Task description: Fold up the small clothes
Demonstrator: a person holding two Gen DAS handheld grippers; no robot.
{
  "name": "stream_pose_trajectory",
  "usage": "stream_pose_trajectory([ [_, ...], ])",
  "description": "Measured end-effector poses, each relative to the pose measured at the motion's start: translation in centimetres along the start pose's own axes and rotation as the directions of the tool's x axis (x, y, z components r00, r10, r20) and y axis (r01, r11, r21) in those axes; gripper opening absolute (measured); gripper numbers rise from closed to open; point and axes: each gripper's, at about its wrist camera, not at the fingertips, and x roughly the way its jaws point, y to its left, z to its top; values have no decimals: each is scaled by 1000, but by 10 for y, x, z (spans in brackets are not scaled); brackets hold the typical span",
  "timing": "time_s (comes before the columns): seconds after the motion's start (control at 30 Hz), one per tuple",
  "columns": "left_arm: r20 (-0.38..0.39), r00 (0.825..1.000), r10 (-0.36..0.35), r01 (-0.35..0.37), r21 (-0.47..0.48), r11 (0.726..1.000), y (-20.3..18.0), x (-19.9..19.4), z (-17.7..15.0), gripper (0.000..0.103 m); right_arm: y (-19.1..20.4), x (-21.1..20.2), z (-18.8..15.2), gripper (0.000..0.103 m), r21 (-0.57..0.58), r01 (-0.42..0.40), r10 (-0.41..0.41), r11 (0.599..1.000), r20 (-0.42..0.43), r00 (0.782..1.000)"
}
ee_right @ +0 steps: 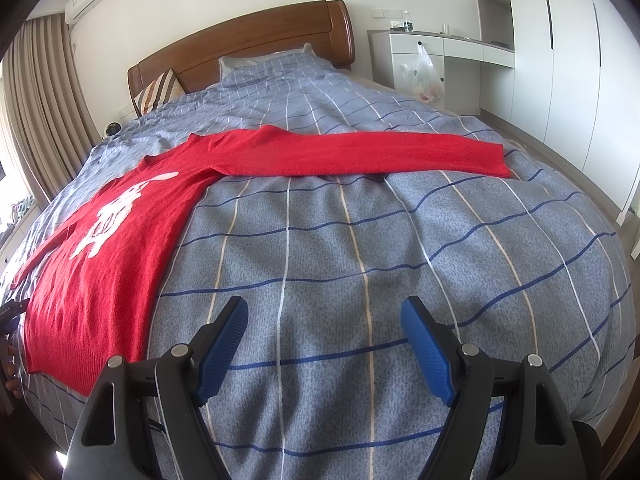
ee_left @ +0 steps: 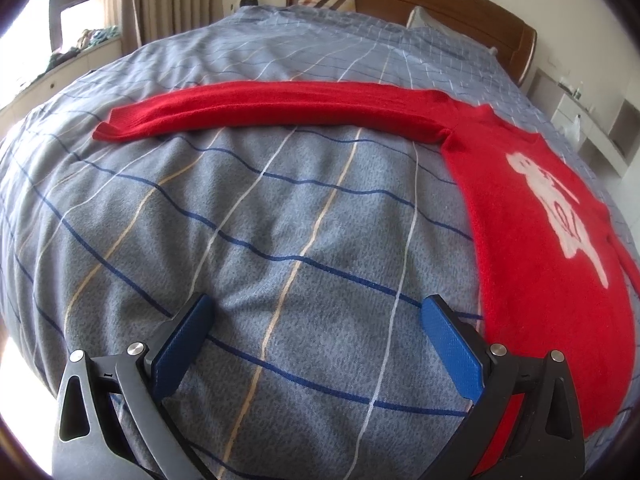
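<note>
Bedroom setup: big bed [ee_right: 360, 240] with a grey-blue checked cover, wooden headboard [ee_right: 248, 36] at the far end, white wardrobes [ee_right: 560, 40] off to one side. Laid flat on the cover is a red sweater [ee_right: 120, 232], fuzzy knit, white animal-ish figure on the front, both sleeves stretched straight out sideways. One sleeve [ee_left: 260, 108] runs long across the left wrist view, and the other sleeve [ee_right: 380, 152] ends well short of the bed's side edge. Plenty of bare cover in front of both tools. Left tool [ee_left: 316, 312] is spread wide, nothing between the pads, its right finger just beside the sweater's side edge. Right tool [ee_right: 324, 312] is spread wide too, over plain cover beside the hem.
</note>
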Motion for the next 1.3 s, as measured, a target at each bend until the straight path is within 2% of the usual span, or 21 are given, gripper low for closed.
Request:
stream_pose_trajectory([
  [0.13, -10, 1000, 19, -19, 31, 999, -3, 0, -1, 103, 1, 0, 0, 78, 0, 0, 0, 1000, 0, 1000],
  [0.33, -17, 1000, -4, 4, 20, 1000, 1, -3, 1, 103, 0, 0, 0, 78, 0, 0, 0, 1000, 0, 1000],
  [0.53, 23, 1000, -15, 15, 12, 1000, 10, -26, 7, 103, -2, -1, 0, 78, 11, 0, 0, 1000, 0, 1000],
  [0.77, 54, 999, 5, 0, -78, 997, 44, -43, 16, 103, 1, 0, 0, 78, 3, -4, 4, 1000, -5, 1000],
  [0.93, 57, 998, 39, -36, -64, 997, 50, -43, 14, 103, 2, 2, -1, 78, 4, -4, 4, 1000, -8, 1000],
  [1.0, 56, 998, 31, -26, -73, 997, 52, -43, 11, 103, 2, 2, -1, 78, 12, -11, 11, 1000, -2, 1000],
  [1.17, 93, 996, 15, -10, -57, 998, 48, -47, 7, 103, -25, -6, 8, 78, 151, -106, 102, 983, 32, 994],
  [1.3, 95, 996, 3, 1, -43, 999, 47, -46, 6, 103, -54, 8, 38, 78, 270, -173, 174, 947, 18, 984],
])
